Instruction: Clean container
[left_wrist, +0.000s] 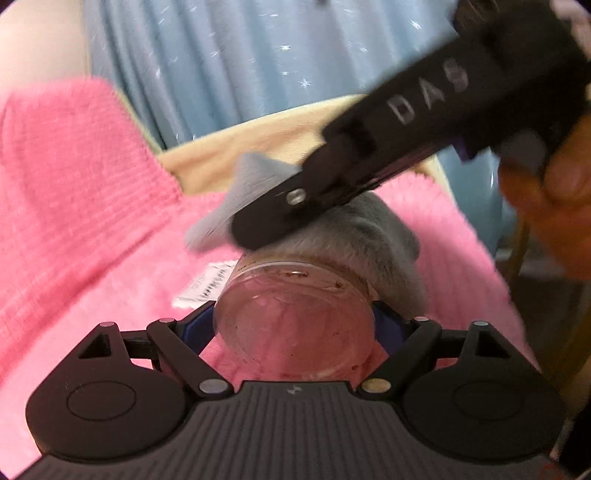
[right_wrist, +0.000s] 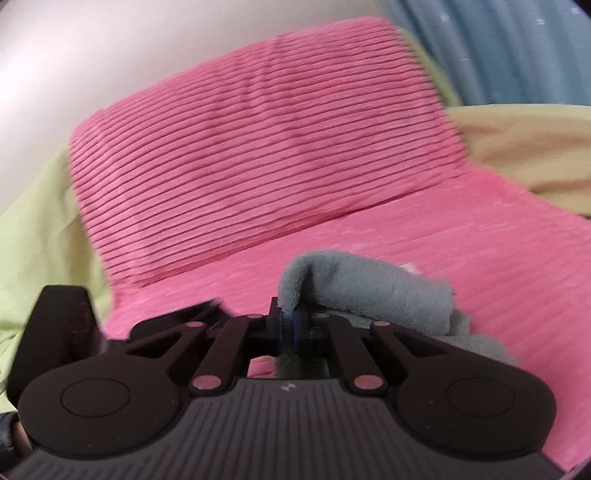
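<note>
Centrally, low in the left view, one clear glass jar (left_wrist: 295, 317) sits clamped between the left gripper's (left_wrist: 295, 325) blue pads. One grey cloth (right_wrist: 369, 288), pinched in the right gripper (right_wrist: 290, 328), presses against the jar's far end, above one pink ribbed blanket (right_wrist: 480, 251).

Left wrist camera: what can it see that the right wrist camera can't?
Only the left wrist view shows the clear container clamped in the left gripper, brown specks near its rim, and a hand holding the right gripper from outside.

Only the right wrist view shows the right gripper's blue pads pinching the cloth and the big ribbed pink cushion whole.

Both show the grey cloth, the pink cover and the blue curtain.
</note>
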